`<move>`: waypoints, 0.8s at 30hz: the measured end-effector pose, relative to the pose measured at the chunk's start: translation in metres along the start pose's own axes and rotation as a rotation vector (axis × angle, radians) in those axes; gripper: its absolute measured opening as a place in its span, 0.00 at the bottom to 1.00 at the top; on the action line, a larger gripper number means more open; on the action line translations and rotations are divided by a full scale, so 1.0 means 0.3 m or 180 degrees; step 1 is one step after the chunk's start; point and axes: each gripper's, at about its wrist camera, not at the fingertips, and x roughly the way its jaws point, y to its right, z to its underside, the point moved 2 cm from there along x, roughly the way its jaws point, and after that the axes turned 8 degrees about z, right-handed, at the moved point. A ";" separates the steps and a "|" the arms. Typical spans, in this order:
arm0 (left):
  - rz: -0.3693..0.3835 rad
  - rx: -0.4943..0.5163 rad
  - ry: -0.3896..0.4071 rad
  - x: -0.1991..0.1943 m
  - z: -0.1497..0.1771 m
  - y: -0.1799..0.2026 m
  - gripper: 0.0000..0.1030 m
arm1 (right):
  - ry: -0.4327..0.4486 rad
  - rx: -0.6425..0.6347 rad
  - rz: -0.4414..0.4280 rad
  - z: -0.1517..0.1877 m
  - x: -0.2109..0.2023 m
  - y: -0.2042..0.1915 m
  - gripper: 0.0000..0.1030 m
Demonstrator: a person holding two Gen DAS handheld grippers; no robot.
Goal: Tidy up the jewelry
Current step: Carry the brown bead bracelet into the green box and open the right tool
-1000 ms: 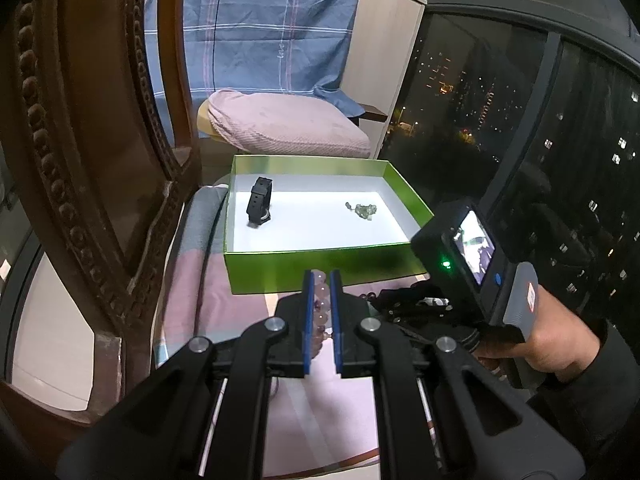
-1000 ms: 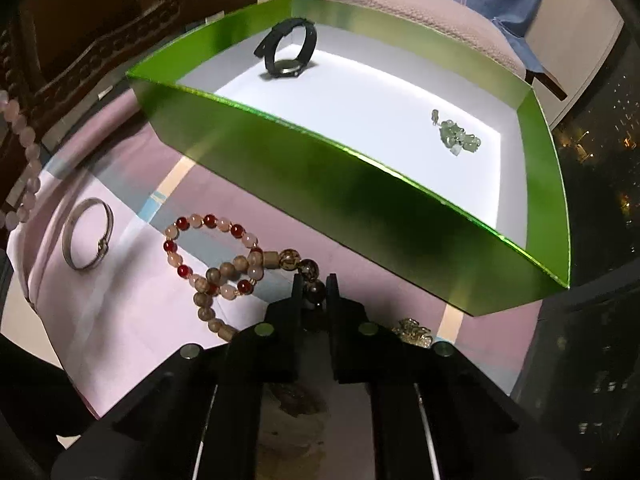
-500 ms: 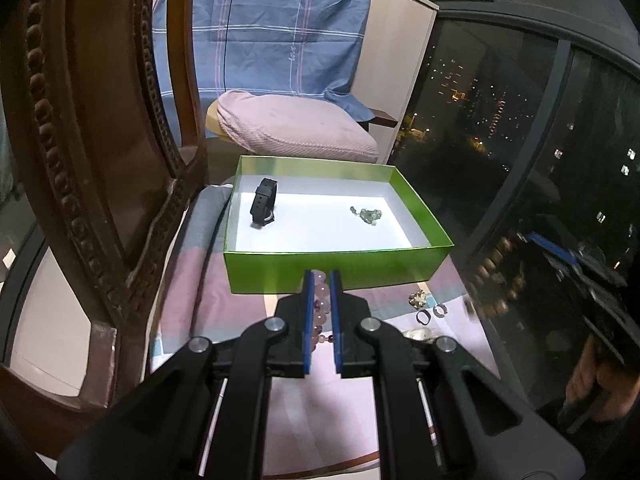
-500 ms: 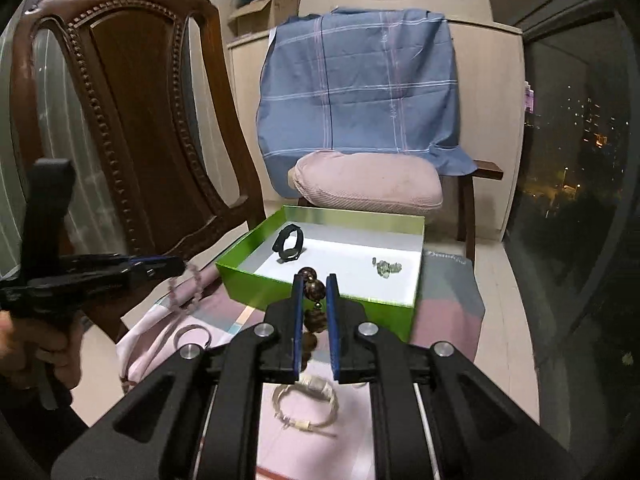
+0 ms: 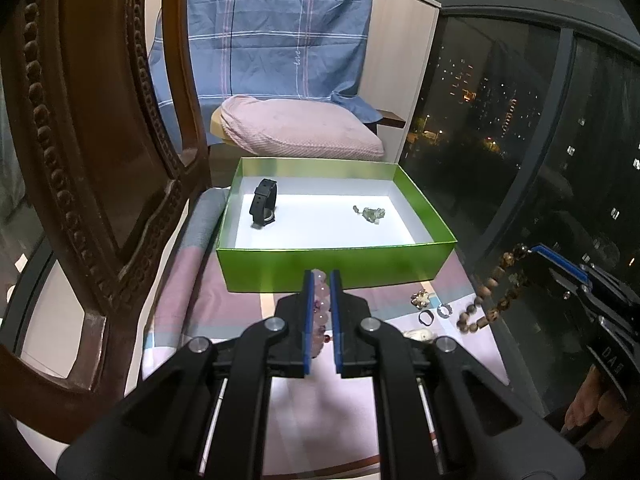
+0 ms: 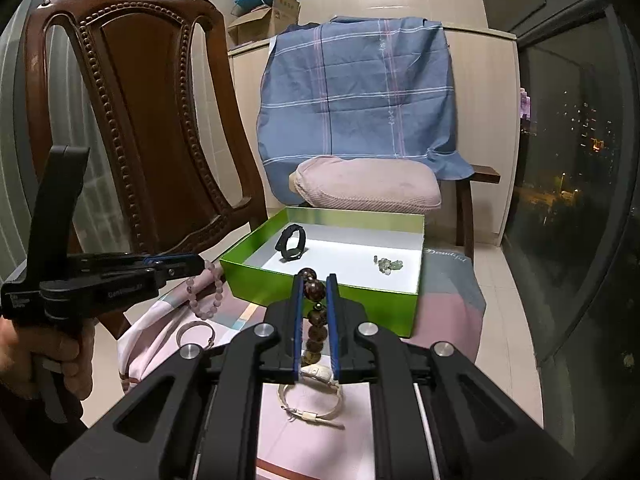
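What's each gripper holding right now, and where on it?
Left gripper: pink bead bracelet, pinched on a few beads, the loop hanging below. Right gripper: brown bead bracelet, pinched between the fingers on its larger dark beads, the rest dangling.

Home interior, we'd say a high-rise apartment room at night. We see a carved wooden chair (image 6: 136,120) with beaded trim, a second chair carrying a pink cushion (image 6: 366,186) and draped with a blue plaid sheet (image 6: 360,92). Glossy tiled wall, cream cabinet panel (image 6: 486,120) behind, cardboard boxes (image 6: 268,20) stacked on top. Floor-to-ceiling window (image 5: 500,120) shows lit residential towers in the dark outside. The tabletop wears a pink-and-grey striped household cloth (image 5: 224,304), with a green box (image 5: 340,268) and loose personal jewelry on it. Nothing industrial or commercial here; furniture and bedding read domestic.
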 end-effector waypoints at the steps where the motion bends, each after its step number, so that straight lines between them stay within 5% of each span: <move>1: -0.0006 -0.0002 -0.0001 0.002 0.001 -0.001 0.08 | -0.0008 0.0001 -0.0001 0.001 0.001 -0.001 0.11; 24: 0.0015 -0.0024 0.0015 -0.002 0.000 0.001 0.08 | -0.0074 0.0118 0.0020 0.003 0.019 0.016 0.11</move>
